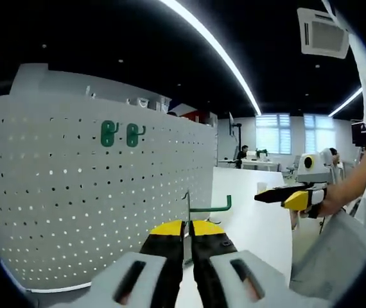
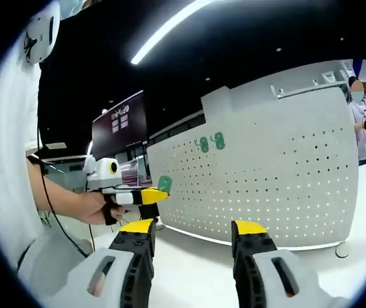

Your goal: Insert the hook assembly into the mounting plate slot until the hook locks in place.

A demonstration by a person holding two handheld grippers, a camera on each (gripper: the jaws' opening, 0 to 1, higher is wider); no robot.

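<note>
Clamped in the left tool [image 1: 187, 232], the green hook [image 1: 210, 206] nears the pegboard [image 1: 93, 192], apparently pre-insertion; next, align its prongs with holes, while the right tool [image 2: 192, 234] hangs open, empty.

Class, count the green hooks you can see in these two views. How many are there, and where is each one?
3. Two hooks hang side by side high on the pegboard. The third hook is held in the left gripper. Others may be hidden.
</note>
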